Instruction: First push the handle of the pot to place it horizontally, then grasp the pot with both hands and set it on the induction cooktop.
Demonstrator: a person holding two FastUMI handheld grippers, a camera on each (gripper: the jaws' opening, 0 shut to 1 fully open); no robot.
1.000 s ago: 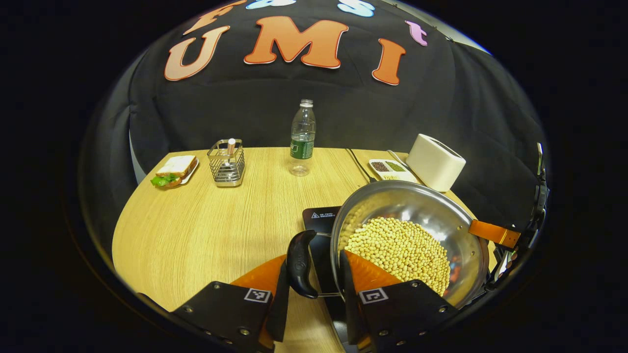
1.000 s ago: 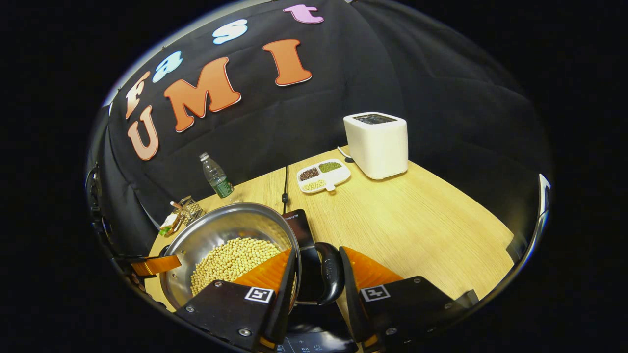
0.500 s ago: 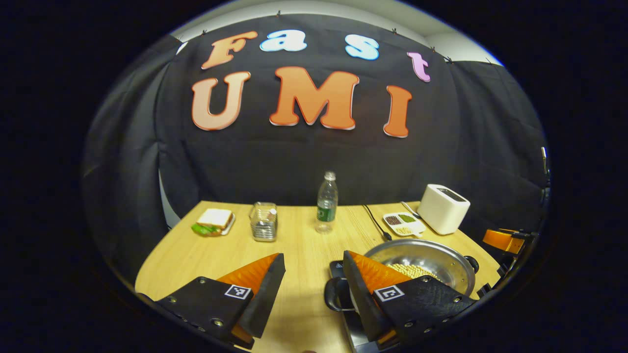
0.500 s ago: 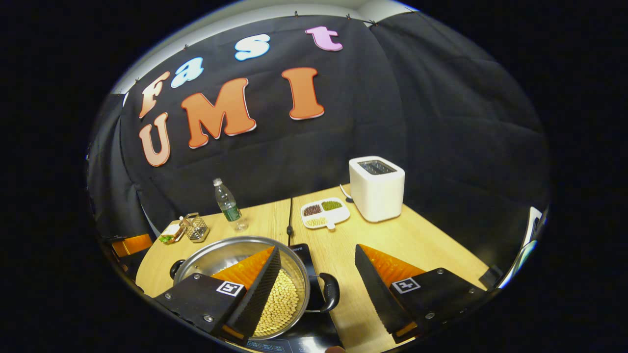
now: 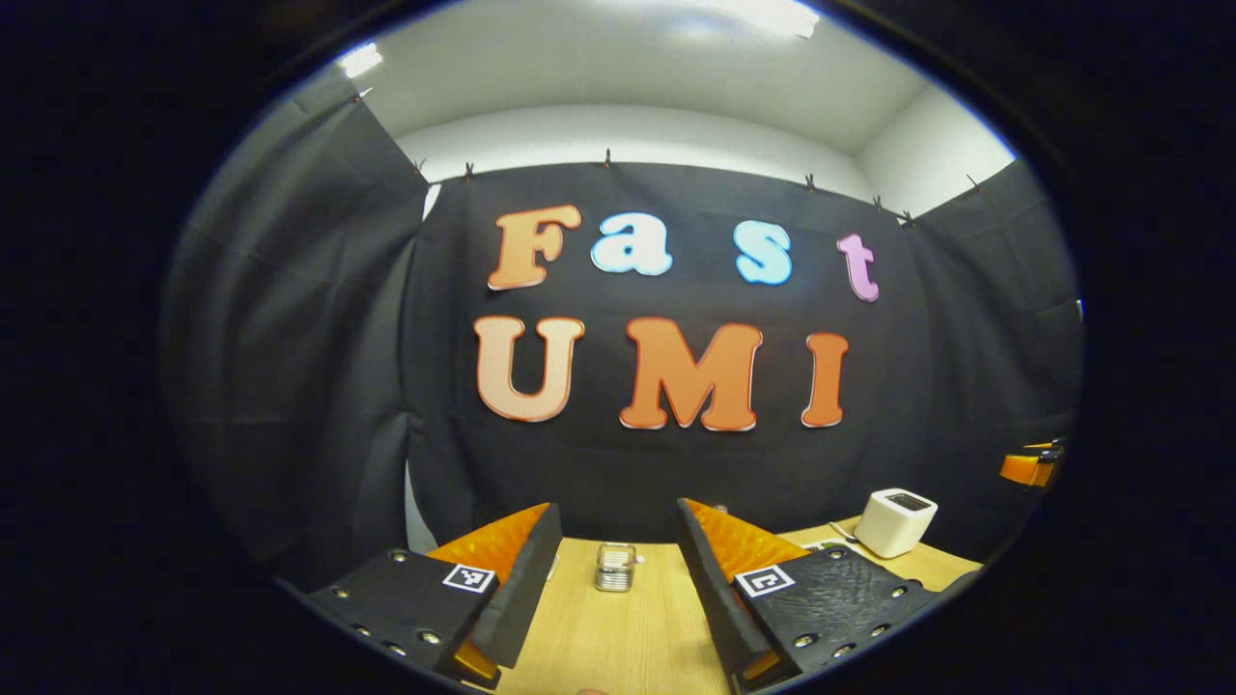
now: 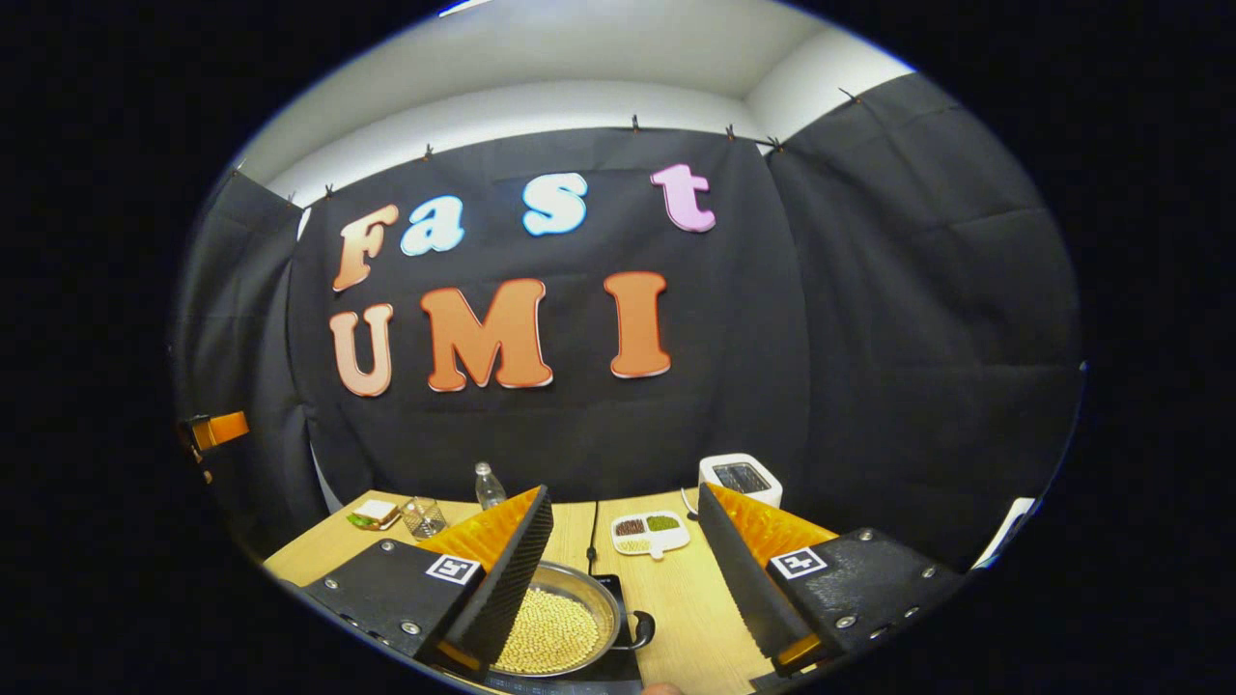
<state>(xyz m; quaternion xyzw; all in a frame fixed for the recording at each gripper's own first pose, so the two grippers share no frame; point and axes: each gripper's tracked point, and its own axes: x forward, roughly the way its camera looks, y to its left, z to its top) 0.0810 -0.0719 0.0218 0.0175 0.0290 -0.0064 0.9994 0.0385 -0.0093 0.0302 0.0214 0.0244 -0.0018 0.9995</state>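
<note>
Pot of beans on induction cooktop | left tongs spread, empty | right tongs spread, empty

desk: light wood
far left: sandwich plate, wire holder, bottle
far right: toaster, divided dish
near edge: cooktop beneath pot
</note>
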